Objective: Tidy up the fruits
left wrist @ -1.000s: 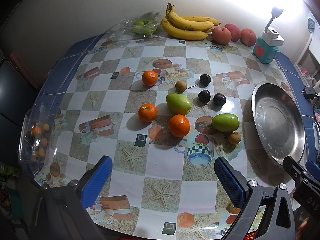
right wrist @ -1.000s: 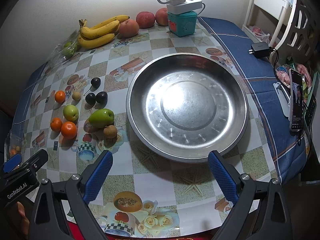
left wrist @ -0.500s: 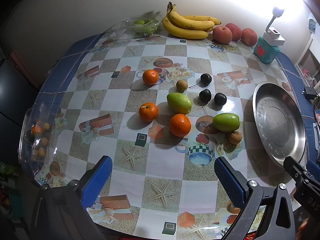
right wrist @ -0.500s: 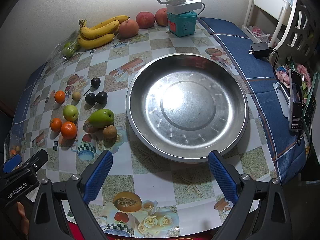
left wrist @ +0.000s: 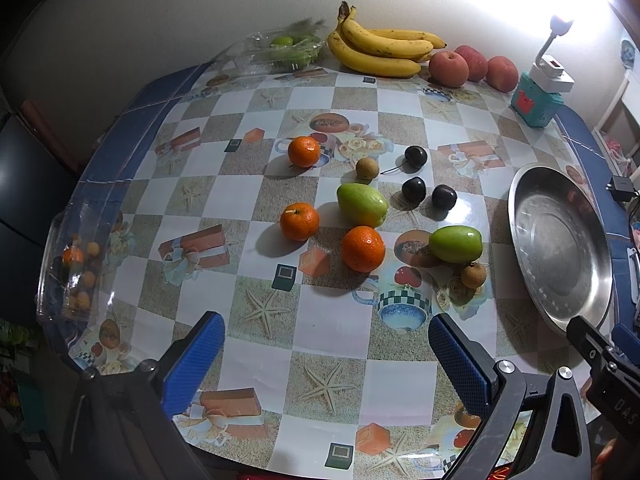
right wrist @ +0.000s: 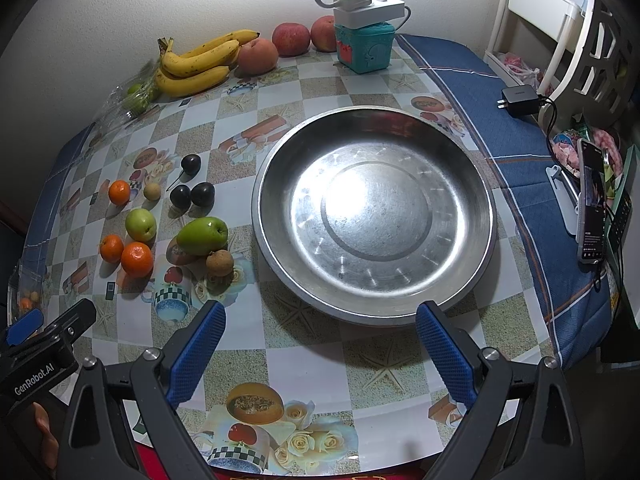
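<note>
Both claws wide apart and empty, nothing between the blue pads. Left gripper [left wrist: 326,344] hanging over the near edge of the table [left wrist: 256,364], aimed at the loose fruit; right gripper [right wrist: 320,340] hanging at the near rim of the steel pan [right wrist: 280,152], pan bare inside.

All places told from the pan. Just beside its left rim: a green fruit [right wrist: 202,235], smooth and oblong, with a small brown fruit [right wrist: 219,262] touching or nearly touching it on the near side. Further left: three oranges [left wrist: 363,248], a second green fruit [left wrist: 362,205] among them, another small brown one [left wrist: 367,168]. Behind those, three dark plums or cherries [left wrist: 444,197], one trailing a stem. Well beyond the pan, against the wall: bananas [left wrist: 380,50], then three reddish apples [left wrist: 448,69].

Handling, as a guess. Oranges: firm, round, pebbled peel, likely the easiest; pads across the widest part. Green fruits: waxy and probably slippery, prone to rolling; better pinched across the short axis than end to end. Dark ones: small, soft-skinned, easy to bruise or squirt out; gentle closing, centred. Small brown ones: light, probably thin-shelled; light pressure only. Bananas: heavy as a bunch, awkward; probably best taken near the crown. Apples: hard and heavy, wide for the pads, needing a full opening.

Closest to the pan and so a likely first pick: the green fruit at its left rim.
</note>
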A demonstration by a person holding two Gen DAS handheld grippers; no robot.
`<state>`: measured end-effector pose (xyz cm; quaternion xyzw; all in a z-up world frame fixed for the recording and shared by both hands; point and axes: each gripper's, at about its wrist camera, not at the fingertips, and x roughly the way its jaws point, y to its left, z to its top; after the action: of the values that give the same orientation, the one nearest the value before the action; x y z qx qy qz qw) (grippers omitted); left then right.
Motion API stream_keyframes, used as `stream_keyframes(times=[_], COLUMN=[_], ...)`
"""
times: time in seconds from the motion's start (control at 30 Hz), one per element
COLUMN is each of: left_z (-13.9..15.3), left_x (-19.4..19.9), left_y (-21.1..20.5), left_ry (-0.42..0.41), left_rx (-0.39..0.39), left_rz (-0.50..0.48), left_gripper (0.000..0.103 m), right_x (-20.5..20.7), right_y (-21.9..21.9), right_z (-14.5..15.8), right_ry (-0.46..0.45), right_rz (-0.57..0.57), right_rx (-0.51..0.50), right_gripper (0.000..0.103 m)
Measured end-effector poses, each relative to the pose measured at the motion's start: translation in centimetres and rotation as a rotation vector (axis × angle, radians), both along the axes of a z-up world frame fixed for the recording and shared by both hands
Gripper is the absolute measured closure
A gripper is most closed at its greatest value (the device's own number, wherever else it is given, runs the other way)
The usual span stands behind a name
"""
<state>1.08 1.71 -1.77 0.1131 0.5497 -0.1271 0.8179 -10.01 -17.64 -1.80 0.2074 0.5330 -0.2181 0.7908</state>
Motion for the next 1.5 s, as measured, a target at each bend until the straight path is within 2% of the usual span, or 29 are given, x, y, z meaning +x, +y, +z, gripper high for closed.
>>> stream_keyframes(times=[0.1,0.2,0.23,0.3,0.53,0.6,0.77,0.93,1.03,1.1,1.17,1.3,1.37,1.5], left_z=[0.1,0.7,0.9,1.2,0.7,0.1,-0.8,-1.3,-1.8,-2.2,-2.5,-3.2,-3.7,-4.9], left_x=[0.5,1.3,1.7,2.5,4.5,5.0,6.1,7.3,7.8,8.1,8.3,8.6,8.7,8.9], left_y=[0.3,0.6,0.8,1.5,2.7,2.8,2.6,2.8,2.4,2.0,1.5,0.4,-0.2,-1.4], left_ry=[0.02,0.01,0.01,0.013,-0.024,0.008,0.039,0.032,0.065,0.099,0.127,0.171,0.189,0.215], left_rx=[-0.05,-0.081,-0.098,-0.15,-0.222,-0.238,-0.23,-0.235,-0.236,-0.234,-0.239,-0.244,-0.246,-0.222], left_rz=[-0.008,-0.011,-0.007,0.007,0.011,-0.013,-0.04,-0.008,-0.039,-0.051,-0.064,-0.081,-0.089,-0.098], left_gripper=[0.0,0.0,0.0,0.0,0.0,0.0,0.0,0.0,0.001,0.003,0.009,0.014,0.018,0.024], right_x=[0.4,1.2,1.5,2.4,5.4,6.1,7.1,8.0,8.5,8.9,9.3,9.9,10.2,10.6], right_y=[0.1,1.0,1.5,2.3,4.3,4.6,4.5,5.0,4.9,4.7,4.6,4.6,4.6,4.5], right_z=[-0.1,0.3,0.5,0.8,0.2,-0.1,-0.9,-1.5,-2.1,-2.5,-3.0,-4.0,-4.6,-6.1], right_ry=[-0.028,-0.077,-0.118,-0.142,-0.087,-0.071,-0.062,-0.077,-0.054,-0.049,-0.038,-0.013,-0.007,0.044], right_rz=[0.026,0.072,0.086,0.105,0.19,0.207,0.229,0.275,0.27,0.274,0.284,0.292,0.301,0.292], right_rx=[0.044,0.034,0.025,0.03,0.045,0.037,0.066,0.079,0.089,0.107,0.137,0.175,0.192,0.187], right_gripper=[0.007,0.007,0.007,0.007,0.007,0.007,0.007,0.007,0.007,0.014,0.032,0.038,0.052,0.058])
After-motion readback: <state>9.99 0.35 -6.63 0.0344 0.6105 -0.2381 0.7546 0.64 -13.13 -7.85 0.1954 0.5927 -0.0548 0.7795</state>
